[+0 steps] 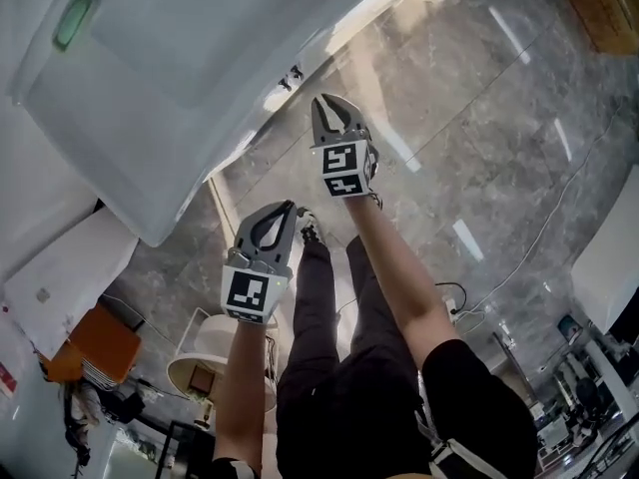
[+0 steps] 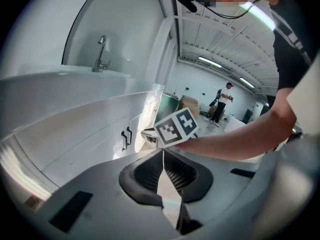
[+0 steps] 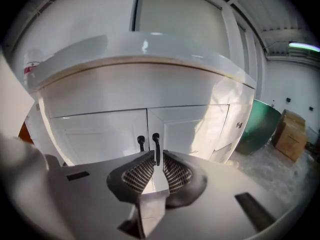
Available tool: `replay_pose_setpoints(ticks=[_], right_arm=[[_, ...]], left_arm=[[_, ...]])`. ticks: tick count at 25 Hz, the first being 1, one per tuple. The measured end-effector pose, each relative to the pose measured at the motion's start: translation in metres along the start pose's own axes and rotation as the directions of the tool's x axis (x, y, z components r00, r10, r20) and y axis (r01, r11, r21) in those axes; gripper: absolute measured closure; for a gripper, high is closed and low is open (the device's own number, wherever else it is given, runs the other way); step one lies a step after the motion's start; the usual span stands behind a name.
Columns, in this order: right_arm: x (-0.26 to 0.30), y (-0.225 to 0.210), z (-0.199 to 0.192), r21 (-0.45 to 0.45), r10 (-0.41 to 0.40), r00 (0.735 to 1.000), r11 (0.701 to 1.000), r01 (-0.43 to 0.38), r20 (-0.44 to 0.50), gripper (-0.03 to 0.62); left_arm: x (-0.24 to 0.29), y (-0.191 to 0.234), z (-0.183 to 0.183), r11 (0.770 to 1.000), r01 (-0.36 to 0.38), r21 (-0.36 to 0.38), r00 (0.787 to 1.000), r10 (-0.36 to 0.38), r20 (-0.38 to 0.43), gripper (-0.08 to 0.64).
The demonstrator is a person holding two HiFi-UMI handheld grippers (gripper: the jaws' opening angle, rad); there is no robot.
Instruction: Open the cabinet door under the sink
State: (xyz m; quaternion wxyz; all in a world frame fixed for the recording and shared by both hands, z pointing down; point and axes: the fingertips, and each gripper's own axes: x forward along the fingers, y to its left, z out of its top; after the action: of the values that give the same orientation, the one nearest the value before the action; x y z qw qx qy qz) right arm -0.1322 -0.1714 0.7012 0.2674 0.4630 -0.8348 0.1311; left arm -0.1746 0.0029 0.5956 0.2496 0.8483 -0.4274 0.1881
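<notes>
The white sink cabinet (image 3: 100, 134) has two doors, each with a black handle; the right-hand handle (image 3: 156, 145) and the left-hand handle (image 3: 141, 143) sit side by side at the middle seam. Both doors are closed. My right gripper (image 3: 156, 156) points straight at the right-hand handle, short of it, with a narrow gap between its jaws. In the head view the right gripper (image 1: 334, 106) is a little way out from the handles (image 1: 290, 76). The left gripper (image 1: 291, 208) hangs back, shut and empty. The left gripper view shows its own jaws (image 2: 162, 153) and the handles (image 2: 126, 138) from the side.
The white basin (image 1: 150, 78) with a faucet (image 2: 101, 54) overhangs the doors. A green tub (image 3: 257, 124) and a cardboard box (image 3: 290, 131) stand to the right. An orange item (image 1: 95, 347) and a round white stool (image 1: 215, 352) stand behind my legs. A person (image 2: 221, 101) stands far off.
</notes>
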Motion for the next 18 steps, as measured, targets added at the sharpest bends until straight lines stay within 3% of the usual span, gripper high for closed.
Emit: replay_pose_setpoints(ticks=[9, 13, 14, 18], right_arm=[[0.069, -0.002, -0.004, 0.02, -0.105, 0.994, 0.994, 0.106, -0.031, 0.476], [0.07, 0.003, -0.005, 0.012, -0.151, 0.988, 0.988, 0.151, -0.013, 0.51], [0.071, 0.004, -0.008, 0.024, -0.154, 0.988, 0.988, 0.155, -0.02, 0.477], [0.08, 0.001, -0.017, 0.088, -0.167, 0.985, 0.981, 0.171, -0.043, 0.466]], left_arm=[[0.005, 0.032, -0.022, 1.0, 0.016, -0.024, 1.0, -0.017, -0.027, 0.543], [0.011, 0.037, -0.015, 0.999, 0.03, -0.043, 0.999, -0.03, -0.015, 0.543], [0.013, 0.037, -0.014, 0.998, 0.033, -0.051, 0.999, -0.034, -0.013, 0.543], [0.019, 0.041, -0.015, 0.997, 0.047, -0.061, 0.999, -0.048, -0.008, 0.543]])
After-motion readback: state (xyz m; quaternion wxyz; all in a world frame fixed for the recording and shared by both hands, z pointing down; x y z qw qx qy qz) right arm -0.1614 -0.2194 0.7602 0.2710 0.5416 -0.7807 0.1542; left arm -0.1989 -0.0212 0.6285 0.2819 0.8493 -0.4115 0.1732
